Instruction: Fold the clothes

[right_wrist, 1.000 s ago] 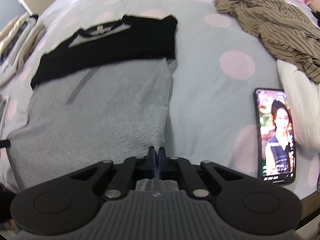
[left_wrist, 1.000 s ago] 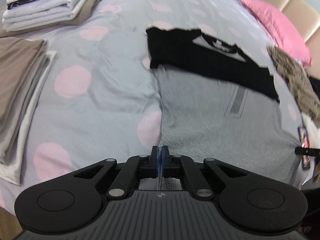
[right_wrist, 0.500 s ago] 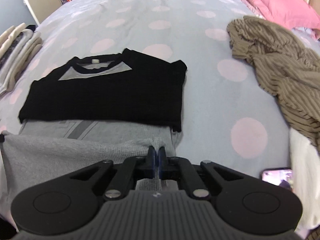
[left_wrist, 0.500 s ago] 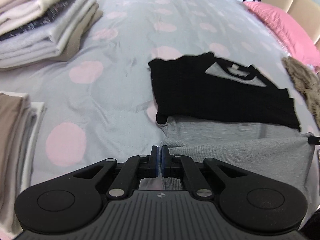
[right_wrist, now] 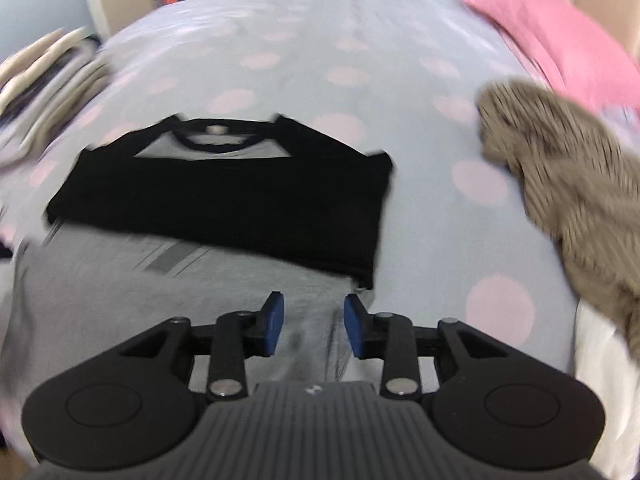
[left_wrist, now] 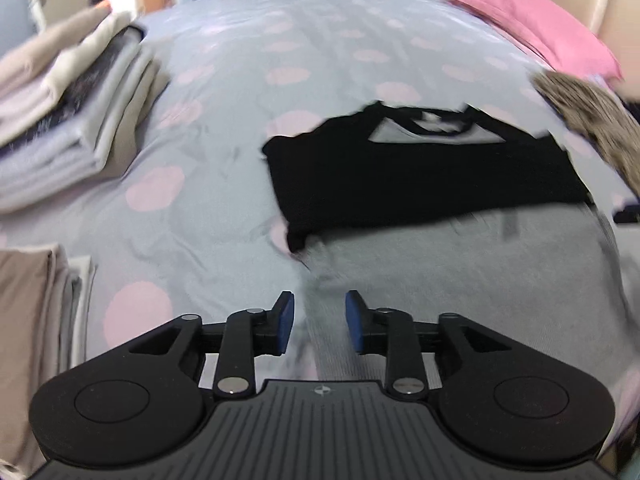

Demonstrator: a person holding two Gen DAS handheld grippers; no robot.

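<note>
Spread on the dotted bed (left_wrist: 224,80), your grey-and-black shirt (right_wrist: 224,200) lies with its grey part doubled toward the black, both pairs of fingers (left_wrist: 280,320) parted and empty, so another fold likely follows.

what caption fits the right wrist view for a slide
Right gripper, jaws open, above the folded grey-and-black shirt on the dotted bedspread.

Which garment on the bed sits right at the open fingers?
The grey-and-black shirt, laid flat. The brown striped garment lies crumpled apart, and the folded stack sits far off.
</note>
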